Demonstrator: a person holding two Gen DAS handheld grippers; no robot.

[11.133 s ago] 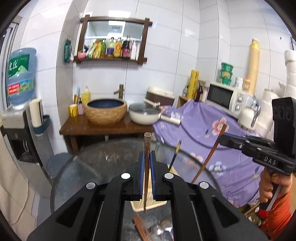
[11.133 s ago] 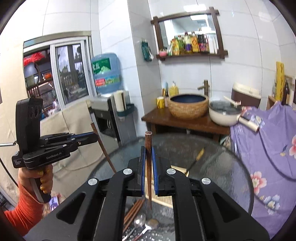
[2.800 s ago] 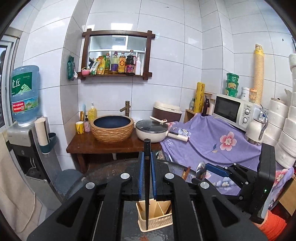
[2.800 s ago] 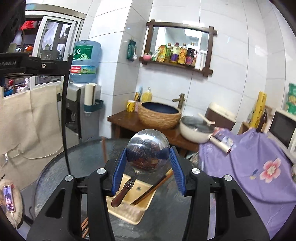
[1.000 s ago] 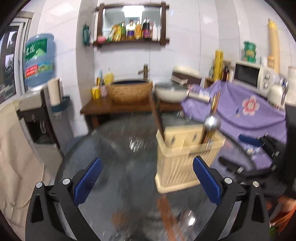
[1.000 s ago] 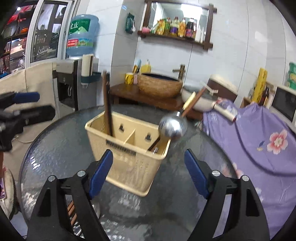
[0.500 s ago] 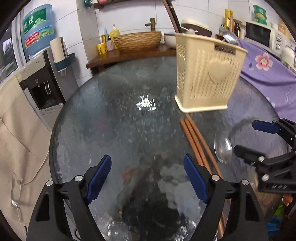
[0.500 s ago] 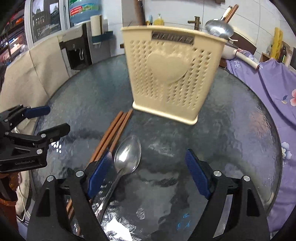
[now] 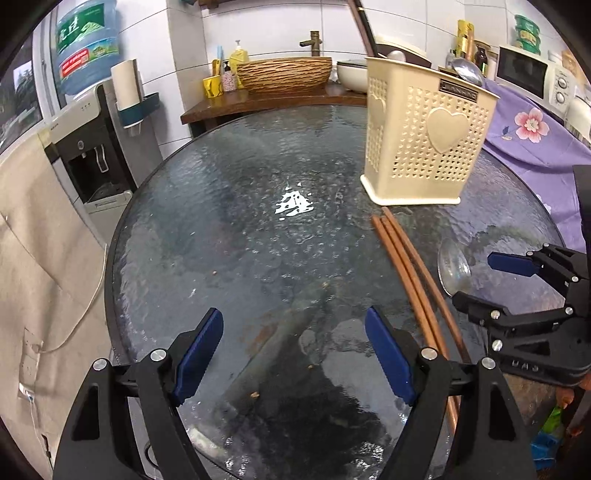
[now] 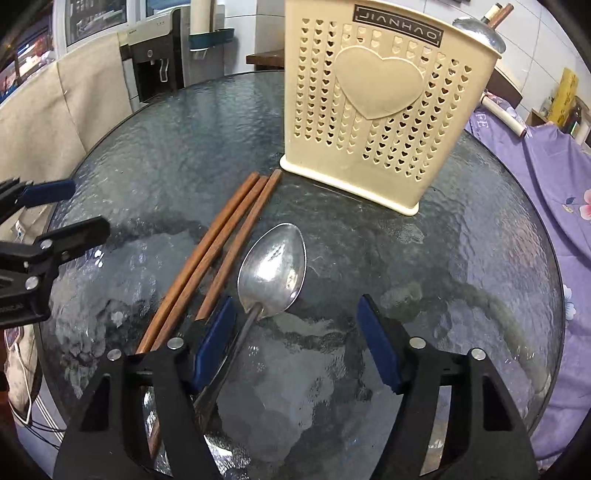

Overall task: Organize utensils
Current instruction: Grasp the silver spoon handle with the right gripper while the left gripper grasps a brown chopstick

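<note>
A cream utensil holder (image 10: 373, 99) stands on the round glass table (image 10: 166, 122), with a spoon head (image 10: 480, 31) and chopstick ends sticking out of it. In front of it lie three brown chopsticks (image 10: 221, 236) and a metal spoon (image 10: 273, 269). My right gripper (image 10: 295, 306) hangs low over the spoon's neck, its jaws closing; the handle runs between them near the left pad, not pinched. My left gripper (image 9: 293, 321) stands open over bare glass, left of the chopsticks (image 9: 406, 266) and spoon (image 9: 453, 267). Each view shows the other gripper (image 9: 476, 277) (image 10: 86, 206).
The table edge (image 9: 114, 258) curves close on the left, with a beige cloth and a water dispenser (image 9: 92, 147) beyond it. A purple flowered cloth (image 10: 554, 177) lies at the right. Behind the holder (image 9: 424, 136) is a wooden stand with a woven basin (image 9: 284, 74).
Both grippers, holding nothing after earlier dropping a chopstick and a spoon into the holder, sank and tilted toward the table. The right jaws have narrowed around the lying spoon's handle.
</note>
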